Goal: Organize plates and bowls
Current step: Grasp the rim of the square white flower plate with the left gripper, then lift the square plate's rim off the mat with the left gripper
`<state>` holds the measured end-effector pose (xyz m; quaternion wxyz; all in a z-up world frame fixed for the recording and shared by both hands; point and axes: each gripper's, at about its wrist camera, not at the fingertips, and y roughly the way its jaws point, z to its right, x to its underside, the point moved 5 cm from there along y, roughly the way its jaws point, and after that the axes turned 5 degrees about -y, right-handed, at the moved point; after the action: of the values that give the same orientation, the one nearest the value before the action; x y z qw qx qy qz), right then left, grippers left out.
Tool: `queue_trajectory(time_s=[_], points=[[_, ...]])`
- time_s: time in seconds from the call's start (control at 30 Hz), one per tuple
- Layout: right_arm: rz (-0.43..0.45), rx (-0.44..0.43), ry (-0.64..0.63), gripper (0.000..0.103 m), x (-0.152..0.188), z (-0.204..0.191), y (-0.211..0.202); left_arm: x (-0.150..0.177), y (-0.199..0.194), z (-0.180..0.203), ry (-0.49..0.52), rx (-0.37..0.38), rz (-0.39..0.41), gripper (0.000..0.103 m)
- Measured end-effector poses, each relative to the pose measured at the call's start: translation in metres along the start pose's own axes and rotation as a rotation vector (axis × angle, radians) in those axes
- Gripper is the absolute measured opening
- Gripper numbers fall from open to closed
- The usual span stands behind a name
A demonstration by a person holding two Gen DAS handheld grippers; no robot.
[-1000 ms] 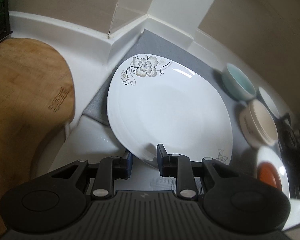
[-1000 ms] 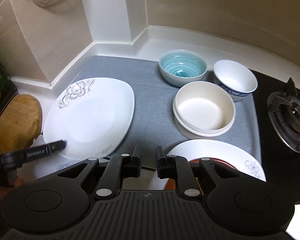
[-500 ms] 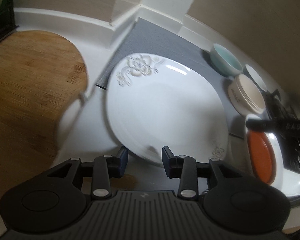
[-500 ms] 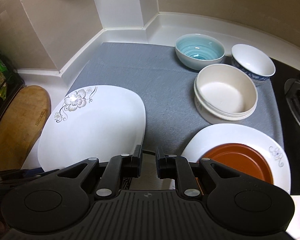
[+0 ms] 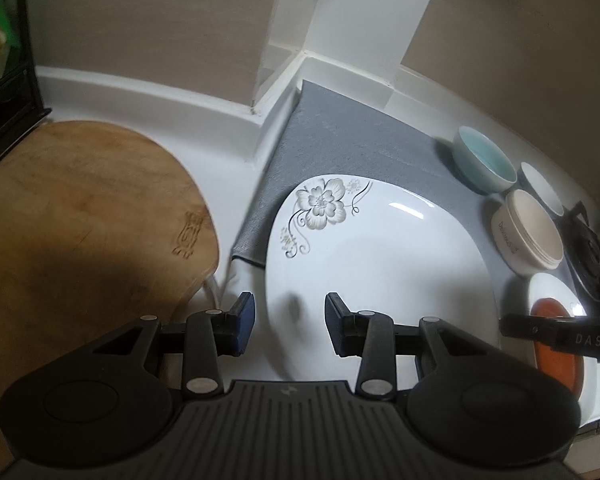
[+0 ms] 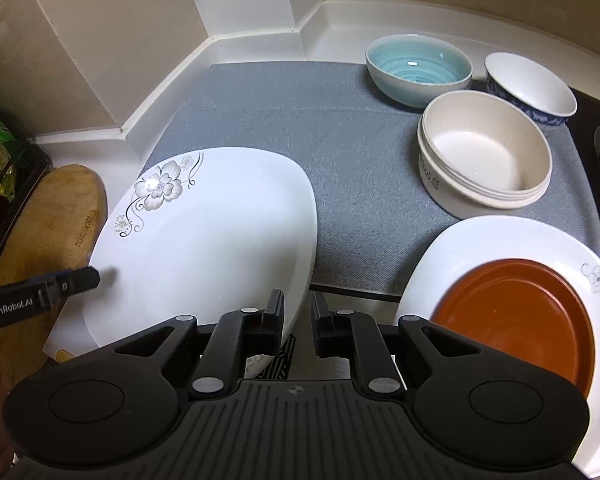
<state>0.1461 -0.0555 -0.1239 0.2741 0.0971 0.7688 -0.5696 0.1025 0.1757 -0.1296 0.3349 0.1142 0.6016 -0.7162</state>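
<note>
Plates come first, we judge: our left gripper (image 5: 286, 322) is spread wide at the near left rim of the flowered plate (image 5: 380, 256), 1 finger outside the rim, the other over the plate, pinching nothing. That plate lies on the front left corner of the grey mat (image 6: 340, 128), its near part overhanging onto the white counter (image 5: 228, 184). Our right gripper (image 6: 298, 316) hangs at the mat's front edge, in the gap between the flowered plate and the second white plate (image 6: 500, 240); its jaws stand close with a narrow gap and hold nothing.

Next, we reckon the left fingers must close on the rim, lift the plate level and carry it right toward the second white plate, where the orange plate (image 6: 516, 312) already sits. A stack by size would want the orange plate lifted off first; a thin glazed rim may slip.

Left of the mat a wooden cutting board (image 5: 80, 232) lies on the counter. At the mat's back right corner stand 3 bowls: the teal bowl (image 6: 418, 68), the cream bowl (image 6: 484, 156) in front of it, and the blue-patterned bowl (image 6: 530, 88) rightmost. A gas burner (image 5: 592, 240) sits beyond the mat's right edge. Beige walls meet in a white-trimmed corner behind.
</note>
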Motion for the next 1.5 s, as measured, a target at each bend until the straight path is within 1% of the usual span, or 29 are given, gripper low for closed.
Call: queue_trajectory(time_s=[0.13, 0.3, 0.37, 0.43, 0.63, 0.7, 0.77, 0.87, 1.03, 1.5], points=[[-0.008, 0.004, 0.018, 0.017, 0.0, 0.0, 0.007, -0.002, 0.011, 0.003, 0.019, -0.015, -0.019, 0.043], [-0.02, 0.004, 0.04, 0.017, -0.001, -0.001, 0.015, -0.006, 0.016, 0.004, 0.046, -0.008, -0.028, 0.042], [-0.026, 0.005, 0.044, 0.02, -0.001, -0.003, 0.018, -0.008, 0.019, 0.002, 0.052, -0.009, -0.032, 0.042], [-0.031, 0.006, 0.046, 0.022, -0.001, -0.004, 0.021, -0.009, 0.022, 0.0, 0.053, -0.009, -0.04, 0.039], [-0.047, 0.016, 0.059, 0.022, -0.001, -0.004, 0.028, -0.013, 0.03, 0.0, 0.062, 0.004, -0.05, 0.036], [-0.051, 0.019, 0.06, 0.022, -0.002, -0.004, 0.03, -0.014, 0.033, -0.001, 0.059, 0.007, -0.053, 0.033], [-0.057, 0.024, 0.058, 0.022, -0.002, -0.004, 0.033, -0.016, 0.036, -0.002, 0.056, 0.009, -0.054, 0.032], [-0.061, 0.026, 0.058, 0.022, -0.004, -0.005, 0.036, -0.016, 0.038, -0.002, 0.057, 0.012, -0.058, 0.026], [-0.065, 0.033, 0.054, 0.023, -0.007, -0.007, 0.039, -0.016, 0.039, 0.0, 0.069, 0.01, -0.056, 0.026], [-0.072, 0.044, 0.035, 0.025, -0.01, -0.008, 0.042, -0.019, 0.045, 0.0, 0.058, 0.011, -0.055, 0.027]])
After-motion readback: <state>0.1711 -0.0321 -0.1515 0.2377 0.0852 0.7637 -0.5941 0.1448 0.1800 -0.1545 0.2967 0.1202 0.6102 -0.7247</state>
